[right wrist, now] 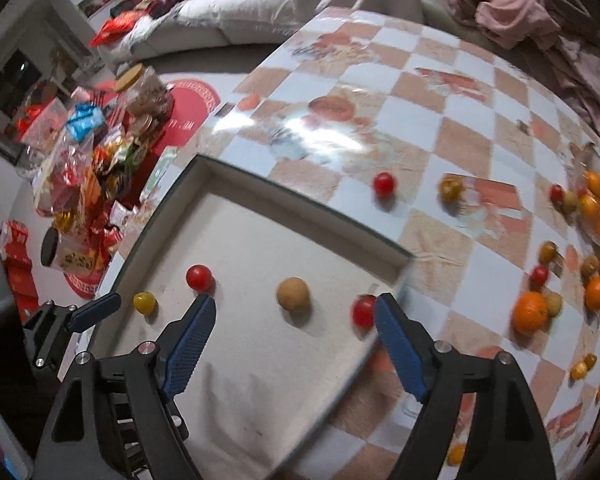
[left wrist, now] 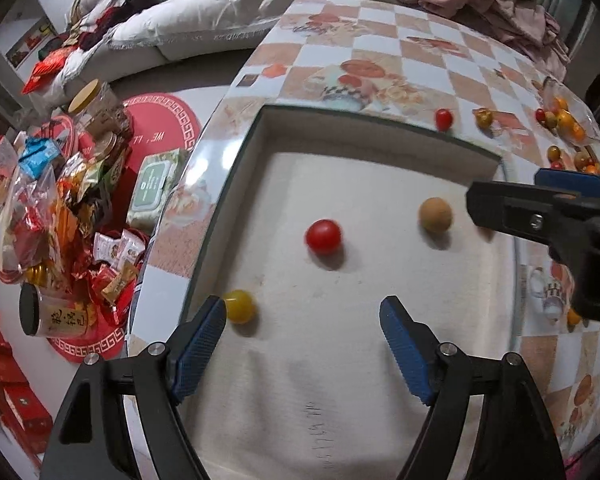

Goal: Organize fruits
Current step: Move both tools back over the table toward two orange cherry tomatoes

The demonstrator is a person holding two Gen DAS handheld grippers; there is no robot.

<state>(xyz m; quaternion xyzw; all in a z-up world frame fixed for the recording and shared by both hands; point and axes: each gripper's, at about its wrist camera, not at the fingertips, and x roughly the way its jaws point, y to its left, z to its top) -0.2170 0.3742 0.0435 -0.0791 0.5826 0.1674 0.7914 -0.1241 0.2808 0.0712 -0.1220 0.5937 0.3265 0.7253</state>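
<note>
Snacks [right wrist: 80, 184] heaped on the floor at left; checkered table [right wrist: 440, 92] carrying a white tray [right wrist: 240, 240]. Left gripper [left wrist: 302, 312] spread wide, empty, yellow tomato [left wrist: 240, 306] touching its left finger. Right gripper [right wrist: 294, 308] wide, brown fruit [right wrist: 294, 294] between fingertips, red tomato [right wrist: 363, 311] against the right one.

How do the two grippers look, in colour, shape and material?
Both look alike. The left gripper and the right gripper each have two black, angular plastic arms with triangular cut-outs and silver round bolts at the joints. The fingers carry long blue pads with a fine textured surface, narrowing to the tips. No cables, sleeves or printed markings are visible.
</note>
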